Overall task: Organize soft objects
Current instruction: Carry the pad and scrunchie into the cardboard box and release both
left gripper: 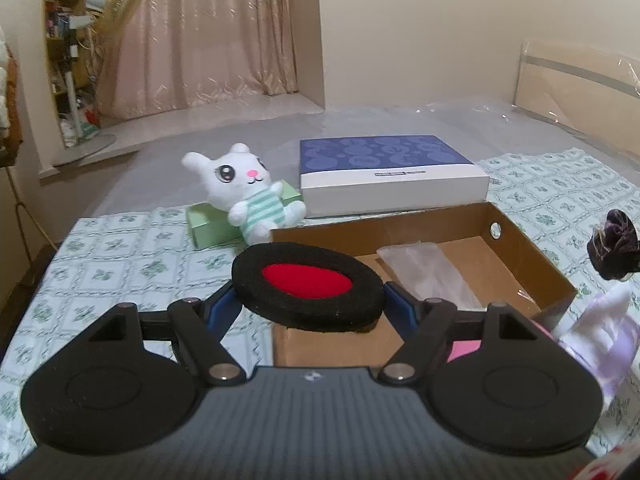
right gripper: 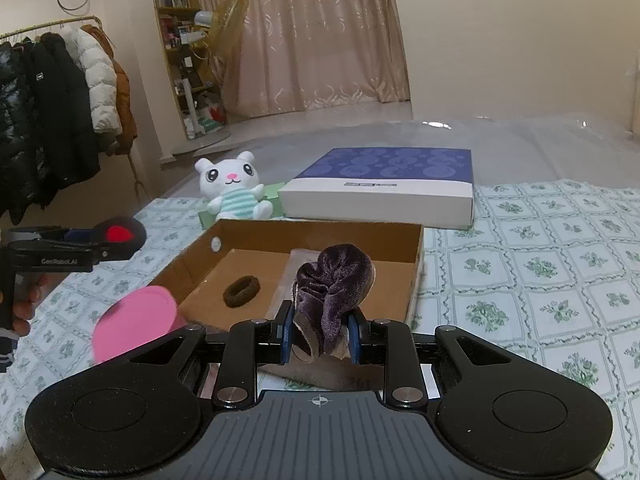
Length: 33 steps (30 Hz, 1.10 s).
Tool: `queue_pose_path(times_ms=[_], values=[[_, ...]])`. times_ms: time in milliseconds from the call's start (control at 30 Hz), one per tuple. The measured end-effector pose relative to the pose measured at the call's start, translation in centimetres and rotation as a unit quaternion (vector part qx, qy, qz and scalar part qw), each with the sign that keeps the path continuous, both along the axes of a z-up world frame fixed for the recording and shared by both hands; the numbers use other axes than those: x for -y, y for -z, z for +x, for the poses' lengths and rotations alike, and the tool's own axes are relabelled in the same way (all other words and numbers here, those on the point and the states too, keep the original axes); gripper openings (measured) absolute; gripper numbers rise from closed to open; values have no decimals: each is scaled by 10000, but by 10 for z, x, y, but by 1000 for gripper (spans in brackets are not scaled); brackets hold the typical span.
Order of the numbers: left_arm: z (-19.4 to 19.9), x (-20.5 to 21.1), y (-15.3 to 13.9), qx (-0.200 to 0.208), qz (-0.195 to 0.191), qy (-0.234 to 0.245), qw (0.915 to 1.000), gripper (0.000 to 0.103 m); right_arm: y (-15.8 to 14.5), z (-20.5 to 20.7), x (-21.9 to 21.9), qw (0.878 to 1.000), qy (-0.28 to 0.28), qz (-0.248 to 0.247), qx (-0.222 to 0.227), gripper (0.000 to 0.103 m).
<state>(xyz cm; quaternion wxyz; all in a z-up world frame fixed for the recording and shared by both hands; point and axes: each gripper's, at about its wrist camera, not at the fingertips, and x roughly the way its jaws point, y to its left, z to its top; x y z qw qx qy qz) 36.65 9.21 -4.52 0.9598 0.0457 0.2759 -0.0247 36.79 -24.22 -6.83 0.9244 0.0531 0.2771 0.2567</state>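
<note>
Left gripper [left gripper: 310, 300] is clamping a round black foam pad with a red centre [left gripper: 308, 282] edgewise between its blue fingers [left gripper: 224, 306], jaws set wide around it. The pad is hanging above the near left corner of the open cardboard box [left gripper: 520, 248]. Ahead and left of this gripper, a white plush bunny in a striped green top [left gripper: 244, 196] is leaning on a small green box [left gripper: 208, 226]. Straight ahead, beyond the cardboard box, a blue-and-white flat box [left gripper: 384, 176] is lying on the floral tablecloth [left gripper: 120, 264]. Inside the cardboard box a clear plastic bag [left gripper: 424, 276] is lying flat.

In the right wrist view the left gripper is showing at far left, with a hand [right gripper: 24, 308] on its handle.

Right gripper [right gripper: 320, 334] is pinching a crumpled purple velvet cloth [right gripper: 334, 280], jaws narrowed onto its lower folds; the bulk is bunching up above the fingertips. The cloth is sitting over the near edge of the cardboard box. Ahead and slightly left of this gripper, a brown fuzzy hair tie [right gripper: 242, 291] is lying on the box floor. Just left of the gripper, a pink round object [right gripper: 136, 322] is standing beside the box's near left corner; can't tell what it is. Far left, coats are hanging on a rack [right gripper: 52, 112].
</note>
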Motion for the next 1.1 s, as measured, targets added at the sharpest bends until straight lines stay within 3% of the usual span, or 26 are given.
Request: queue_pose_path(times_ms=[433,767,1100], values=[[58,2,20,-478,-342,252,9980,75,5,55,-15,9998,94,-116,-151,27],[85,4,31,-770,-740,250,9940,81,9,69,-21,9995,95,-130,-258,27],[84,0,33,-766,-567,184,9953,81,15,78,-21,9991,86,-115,-409,27]])
